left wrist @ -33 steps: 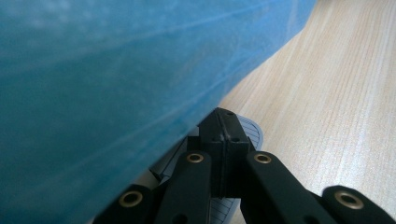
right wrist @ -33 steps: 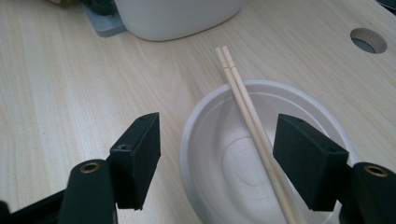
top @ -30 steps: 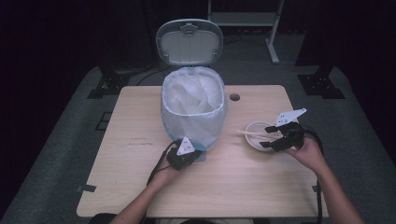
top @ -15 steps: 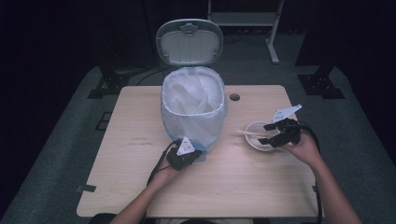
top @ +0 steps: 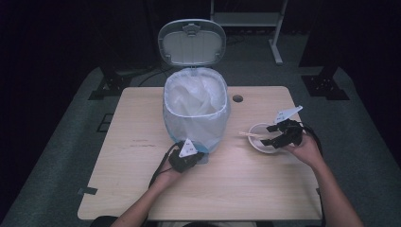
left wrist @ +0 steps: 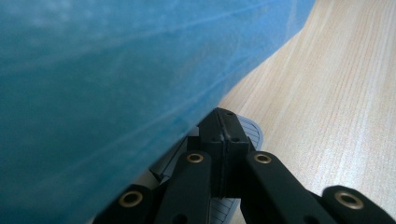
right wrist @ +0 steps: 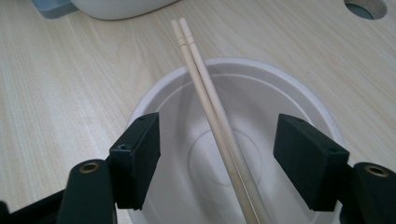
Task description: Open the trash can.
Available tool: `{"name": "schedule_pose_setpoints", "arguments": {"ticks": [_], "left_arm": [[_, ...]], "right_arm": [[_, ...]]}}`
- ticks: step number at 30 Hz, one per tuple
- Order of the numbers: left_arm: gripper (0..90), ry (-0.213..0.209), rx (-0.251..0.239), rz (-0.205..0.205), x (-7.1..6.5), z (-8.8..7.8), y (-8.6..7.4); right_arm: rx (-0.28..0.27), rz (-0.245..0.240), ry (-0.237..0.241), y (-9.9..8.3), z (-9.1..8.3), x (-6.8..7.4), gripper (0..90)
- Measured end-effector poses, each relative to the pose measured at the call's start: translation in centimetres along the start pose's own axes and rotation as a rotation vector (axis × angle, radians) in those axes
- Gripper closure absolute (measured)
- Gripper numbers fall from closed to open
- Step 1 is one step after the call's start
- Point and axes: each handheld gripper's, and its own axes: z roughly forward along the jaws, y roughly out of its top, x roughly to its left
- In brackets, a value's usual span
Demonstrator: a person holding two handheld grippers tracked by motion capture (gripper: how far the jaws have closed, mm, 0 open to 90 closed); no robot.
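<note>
My right gripper [top: 273,135] hangs low over a white paper bowl [top: 261,138] that sits on the right side of the wooden table [top: 132,189], well right of the bin. Its jaws stand wide apart, one on each side of the bowl's hollow, and they grip nothing.

In the right gripper view the bowl [right wrist: 289,98] is round and shallow, plain matte white, with a raised rim and a faint ring pressed into its flat bottom. A pair of pale wooden chopsticks [right wrist: 210,100] lies across it, the two sticks side by side and touching along their length. Their far ends reach out past the bowl's far rim over the table, and there each stick shows a few thin grooves cut around it. The sticks run between my open jaws without meeting either pad. From the high view the chopsticks [top: 248,135] poke out of the bowl toward the bin.

My left gripper [top: 195,157] rests at the near foot of the bin [top: 196,111], a light blue tub lined with a white bag, its grey lid [top: 191,41] tipped up at the far side. Those jaws are pressed together, tips on the grey ribbed pedal [left wrist: 250,133] at the bin's base.
</note>
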Motion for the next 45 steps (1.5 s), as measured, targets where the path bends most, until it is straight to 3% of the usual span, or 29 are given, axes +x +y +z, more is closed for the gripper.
{"name": "schedule_pose_setpoints", "arguments": {"ticks": [10, 21, 34, 45], "left_arm": [[90.0, 0.0, 0.002, 0.004, 0.0, 0.0, 0.0], [90.0, 0.0, 0.004, 0.006, 0.1, 0.0, 0.0], [90.0, 0.001, -0.002, 0.001, 0.0, 0.0, 0.0], [90.0, 0.001, -0.003, 0.001, 0.0, 0.0, 0.0]], "right_arm": [[0.02, 0.001, -0.006, 0.0, 0.8, -0.2, 30.8], [0.079, -0.014, -0.022, -0.1, 1.9, -0.2, 50.9], [0.1, -0.042, -0.016, -0.1, 2.0, 0.0, 74.3], [0.095, -0.039, 0.02, -0.1, 1.5, 0.1, 78.8]]}}
